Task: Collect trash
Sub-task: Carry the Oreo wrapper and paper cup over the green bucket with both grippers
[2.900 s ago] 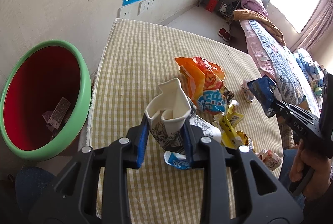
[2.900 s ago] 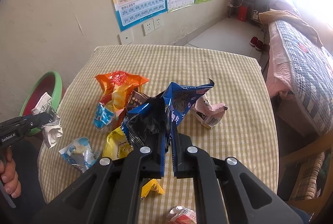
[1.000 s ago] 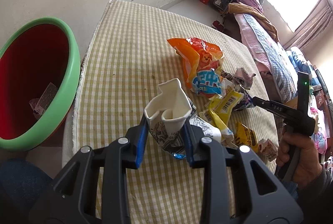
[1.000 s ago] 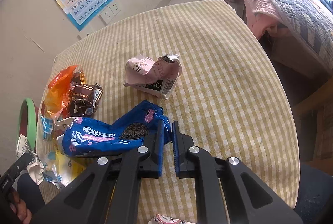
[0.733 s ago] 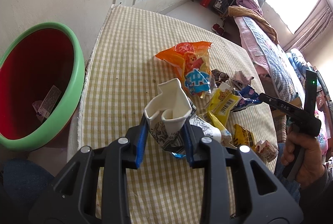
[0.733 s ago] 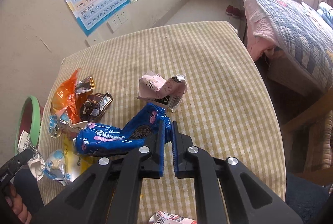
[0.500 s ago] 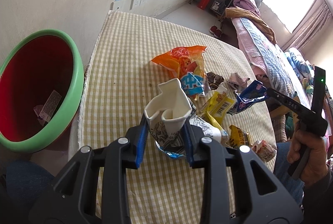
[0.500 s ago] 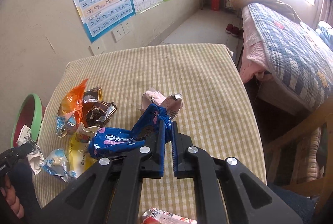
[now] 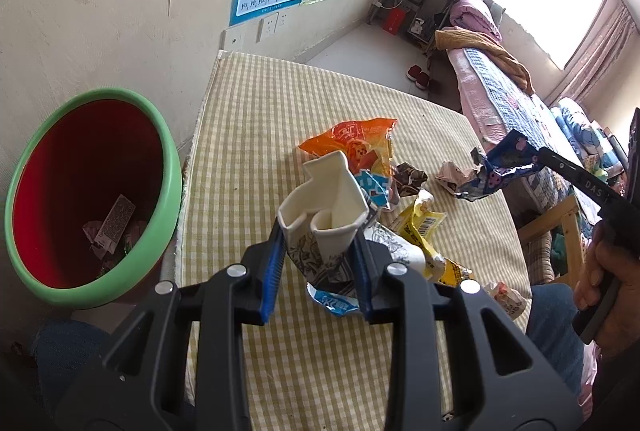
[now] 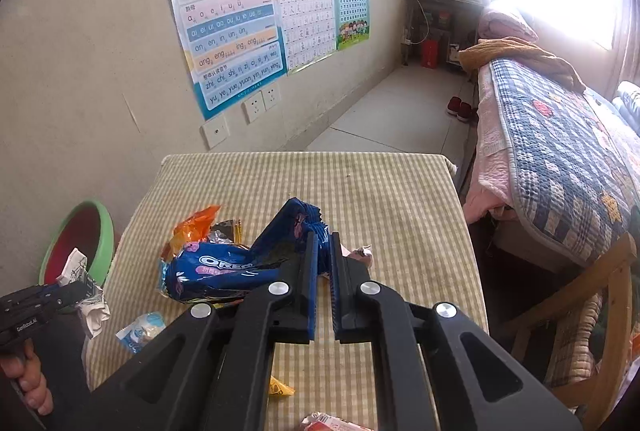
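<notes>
Lifting is what has just been done on the right side: the blue Oreo wrapper (image 10: 224,273), which a second ago lay flat on the checked tablecloth (image 9: 260,135) under the right gripper (image 10: 324,263), is now carried clear of the cloth, its nearly closed jaws pinching the crimped end. A second piece of trash is thereby judged ready for the bin, while the rest has not yet been gathered.

At the left of the left wrist frame the green-rimmed red bin (image 9: 170,191) is seen beside the table edge. A few scraps of paper and a small printed wrapper (image 9: 116,221) lie at its bottom; otherwise it is largely unfilled.

At lower centre the left gripper (image 9: 318,251) is held partly closed on a crushed paper cup (image 9: 328,219), as it was throughout the earlier frames. The cup is held above the near part of the table, not yet over the bin.

Right of the cup, loose trash is left on the cloth: an orange snack bag (image 9: 356,143), a yellow wrapper (image 9: 420,227) and a crumpled pink carton (image 9: 450,177). At the far right of that frame the Oreo wrapper is seen hanging in the air.
</notes>
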The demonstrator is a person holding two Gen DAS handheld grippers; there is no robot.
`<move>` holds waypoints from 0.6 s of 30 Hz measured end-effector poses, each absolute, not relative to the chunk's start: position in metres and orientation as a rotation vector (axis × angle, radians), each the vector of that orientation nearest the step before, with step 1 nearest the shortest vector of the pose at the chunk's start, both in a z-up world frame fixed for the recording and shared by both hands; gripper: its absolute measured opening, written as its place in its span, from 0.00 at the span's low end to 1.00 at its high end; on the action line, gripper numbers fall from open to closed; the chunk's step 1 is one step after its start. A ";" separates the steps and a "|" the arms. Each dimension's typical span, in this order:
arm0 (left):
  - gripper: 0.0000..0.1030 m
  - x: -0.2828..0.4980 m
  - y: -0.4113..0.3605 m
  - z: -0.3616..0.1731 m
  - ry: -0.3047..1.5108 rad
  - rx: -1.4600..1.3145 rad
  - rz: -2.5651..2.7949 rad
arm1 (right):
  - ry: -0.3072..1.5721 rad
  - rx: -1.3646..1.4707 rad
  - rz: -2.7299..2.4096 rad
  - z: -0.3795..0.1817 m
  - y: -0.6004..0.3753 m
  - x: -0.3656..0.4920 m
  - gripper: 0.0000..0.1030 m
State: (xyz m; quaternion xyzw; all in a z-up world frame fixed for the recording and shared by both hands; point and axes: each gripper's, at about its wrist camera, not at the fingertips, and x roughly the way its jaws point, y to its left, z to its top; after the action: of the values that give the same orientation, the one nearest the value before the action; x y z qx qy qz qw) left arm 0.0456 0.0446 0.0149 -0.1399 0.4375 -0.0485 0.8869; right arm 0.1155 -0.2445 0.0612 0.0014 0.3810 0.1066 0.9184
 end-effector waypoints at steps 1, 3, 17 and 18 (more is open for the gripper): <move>0.28 0.046 0.046 0.016 0.906 -0.291 -0.097 | 0.780 0.003 0.226 0.063 -0.241 0.115 0.05; 0.28 0.045 0.050 0.019 0.898 -0.291 -0.087 | 0.776 0.000 0.242 0.066 -0.233 0.114 0.05; 0.28 0.032 0.105 0.033 0.858 -0.307 0.018 | 0.766 -0.041 0.394 0.073 -0.149 0.115 0.05; 0.28 0.030 0.110 0.033 0.855 -0.309 0.027 | 0.765 -0.044 0.406 0.073 -0.142 0.116 0.05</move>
State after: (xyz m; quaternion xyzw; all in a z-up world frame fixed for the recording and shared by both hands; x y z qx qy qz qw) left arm 0.0300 0.1095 0.0333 -0.1493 0.4131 0.0131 0.8983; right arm 0.1159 -0.1418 0.0733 -0.0212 0.3708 0.1966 0.9074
